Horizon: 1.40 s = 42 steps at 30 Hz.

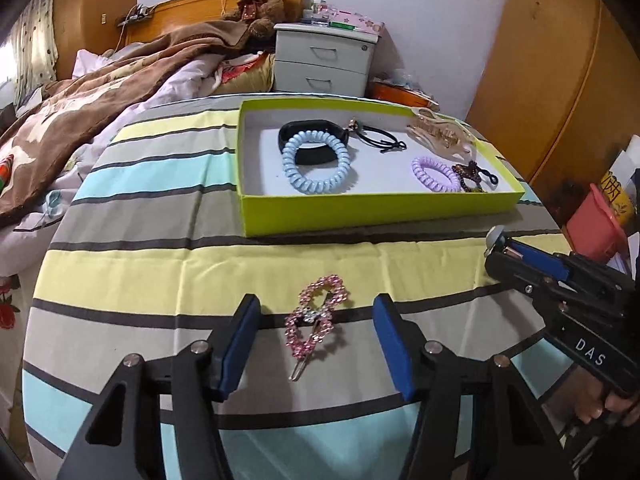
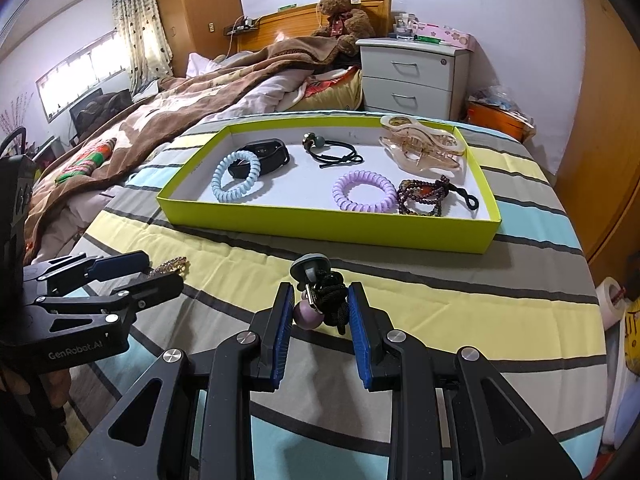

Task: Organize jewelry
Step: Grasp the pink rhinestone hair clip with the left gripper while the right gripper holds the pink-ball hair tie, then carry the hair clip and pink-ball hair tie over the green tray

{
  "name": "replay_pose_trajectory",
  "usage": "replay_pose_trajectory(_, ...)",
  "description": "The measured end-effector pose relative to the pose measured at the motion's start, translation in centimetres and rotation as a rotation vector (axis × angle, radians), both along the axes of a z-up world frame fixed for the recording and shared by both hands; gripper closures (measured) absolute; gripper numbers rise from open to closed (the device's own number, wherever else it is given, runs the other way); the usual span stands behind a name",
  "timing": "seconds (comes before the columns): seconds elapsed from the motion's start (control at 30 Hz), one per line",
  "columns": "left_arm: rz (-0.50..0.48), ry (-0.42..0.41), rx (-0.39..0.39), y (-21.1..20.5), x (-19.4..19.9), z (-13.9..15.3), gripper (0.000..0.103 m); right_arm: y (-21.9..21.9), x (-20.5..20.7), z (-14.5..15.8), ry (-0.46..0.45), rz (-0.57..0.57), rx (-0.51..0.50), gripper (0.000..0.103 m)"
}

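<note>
You're holding the left gripper low over the striped bedsheet, fingers apart on either side of a pink rhinestone hair clip; the blue pads aren't touching it, there's a clear gap on both sides. The clip is lying flat on the sheet, metal prong pointing toward the camera, near the front of the lime-green tray but well apart from it.

Your right gripper is clamping a black knotted hair tie with a lilac bead and a grey round charm; the cord is bunched between the pads and the charm is sticking out past the fingertips. It's sitting near the sheet, in front of the tray; I can't tell if the bead is touching the cloth.

Lying inside the tray:
- pale blue coil hair tie on the left, overlapping a black smart band
- black elastic with beads in the middle, toward the back
- clear beige claw clip in the back right corner, leaning on the rim
- lilac coil hair tie at front right, just beside a dark beaded bracelet

A teddy bear is sitting on the bed behind, next to a white nightstand
</note>
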State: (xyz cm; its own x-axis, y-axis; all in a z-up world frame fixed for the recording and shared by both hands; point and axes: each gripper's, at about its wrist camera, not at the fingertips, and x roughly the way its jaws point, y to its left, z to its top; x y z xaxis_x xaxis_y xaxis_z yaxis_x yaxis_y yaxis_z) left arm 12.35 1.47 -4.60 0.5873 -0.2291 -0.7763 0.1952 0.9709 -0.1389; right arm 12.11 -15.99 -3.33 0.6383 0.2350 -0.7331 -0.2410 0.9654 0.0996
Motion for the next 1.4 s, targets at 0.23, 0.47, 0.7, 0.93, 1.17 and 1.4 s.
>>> replay_pose_trajectory(0.23,0.004,0.003,-0.001,0.1,0.2,0.0,0.070,0.0,-0.2,0.0,-0.005,0.000,0.003,0.075)
replay_pose_trajectory(0.47,0.011,0.006,0.004,-0.1,0.1,0.0,0.071,-0.1,-0.2,0.0,-0.008,-0.002,0.003,0.075)
replay_pose_trajectory(0.7,0.010,-0.013,0.013,-0.3,-0.2,0.6,0.087,-0.3,-0.1,0.3,-0.011,-0.001,0.007,0.075)
replay_pose_trajectory(0.93,0.021,0.000,0.002,0.2,-0.4,0.5,0.074,-0.4,-0.3,0.4,-0.016,-0.005,0.011,0.075)
replay_pose_trajectory(1.17,0.010,0.005,0.036,-0.6,-0.4,-0.1,0.055,-0.4,-0.5,0.6,-0.022,-0.002,0.013,0.075)
replay_pose_trajectory(1.4,0.006,-0.008,0.107,-1.4,-0.6,-0.1,0.081,-0.4,-0.5,0.6,-0.023,-0.003,0.013,0.075)
